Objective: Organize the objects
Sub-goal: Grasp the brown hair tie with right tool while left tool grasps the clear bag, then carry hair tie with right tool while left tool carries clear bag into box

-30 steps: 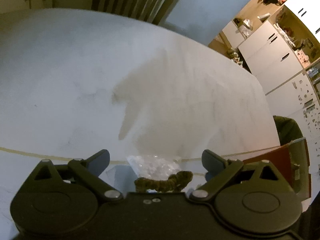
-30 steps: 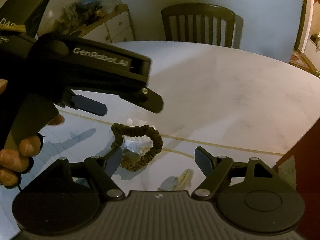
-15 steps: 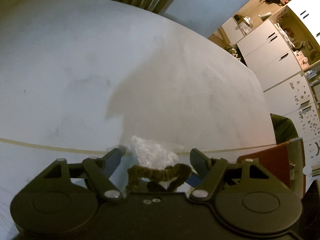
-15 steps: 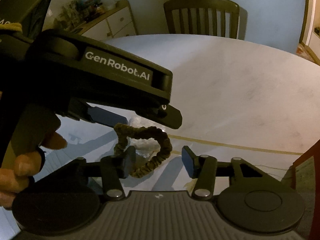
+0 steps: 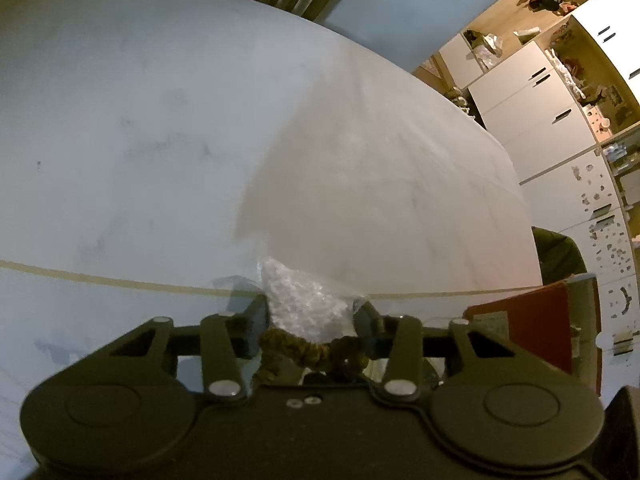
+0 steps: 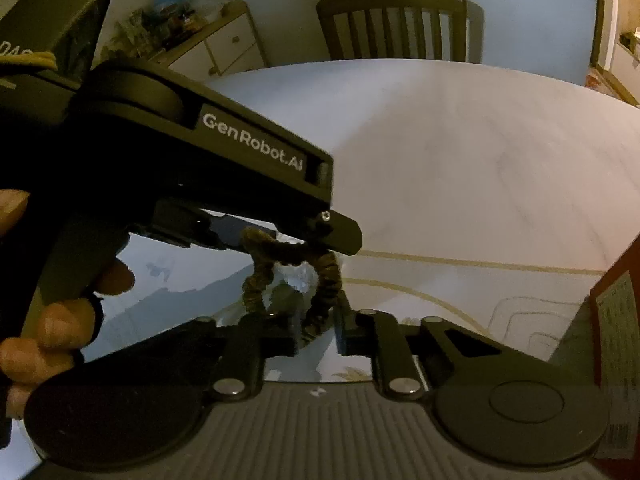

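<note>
Left gripper [image 5: 310, 320]: jaws drawn in, pinching the top strand of the brown hair tie [image 5: 308, 350], with a crinkled clear plastic bag [image 5: 300, 300] just ahead between the tips. The right wrist view adds what that one hides: the hair tie [image 6: 292, 280] hangs as a stretched loop, its upper strand caught at the tip of the left gripper [image 6: 304, 240], its lower end dropping between the jaws of the right gripper [image 6: 318, 332], which are nearly together on it; whether they truly clamp it is hard to say. The person's left hand [image 6: 48, 320] wraps the handle, that tool angled down from upper left. Beyond lie the pale counter [image 6: 460, 160] with its gold line, a chair [image 6: 394, 20] behind, and white cupboards [image 5: 532, 112] in the left view.
</note>
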